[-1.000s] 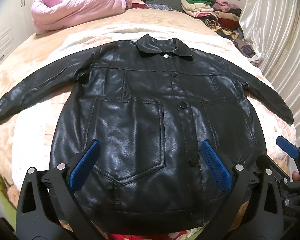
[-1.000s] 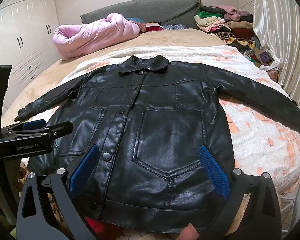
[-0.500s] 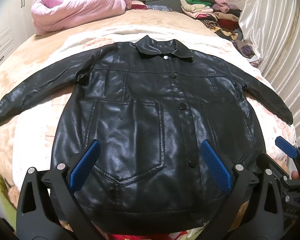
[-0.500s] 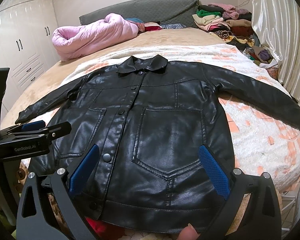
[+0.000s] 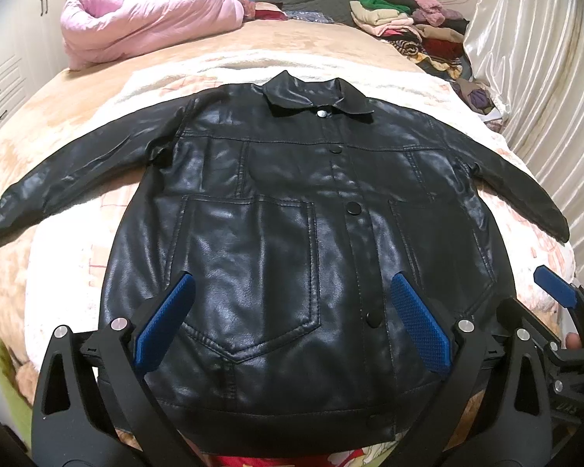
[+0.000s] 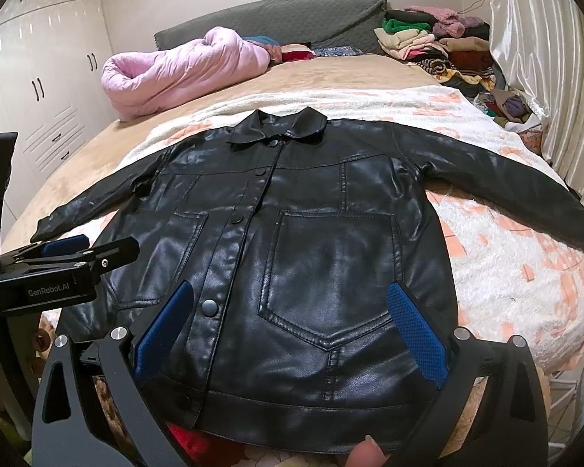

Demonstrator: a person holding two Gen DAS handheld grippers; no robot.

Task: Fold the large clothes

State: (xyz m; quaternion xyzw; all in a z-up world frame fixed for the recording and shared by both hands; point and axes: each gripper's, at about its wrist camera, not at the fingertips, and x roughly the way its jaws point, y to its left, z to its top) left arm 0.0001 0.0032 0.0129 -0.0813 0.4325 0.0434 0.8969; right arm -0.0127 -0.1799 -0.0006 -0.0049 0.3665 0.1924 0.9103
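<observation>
My left gripper [image 5: 292, 323] and right gripper [image 6: 290, 323] hang spread wide, holding nothing, over the jacket's [image 5: 311, 233] hem at the bed's [image 5: 78, 124] near edge. Slick leather may slip from my pads mid-fold. It lies flat, collar toward the headboard [image 6: 276, 15], sleeves stretched sideways.

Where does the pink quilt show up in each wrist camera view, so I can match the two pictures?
Left wrist view: the pink quilt lies top left, at the far end of the bed.
Right wrist view: the pink quilt lies upper left of centre, beyond the jacket.
Shared landmark: the black jacket's collar.
</observation>
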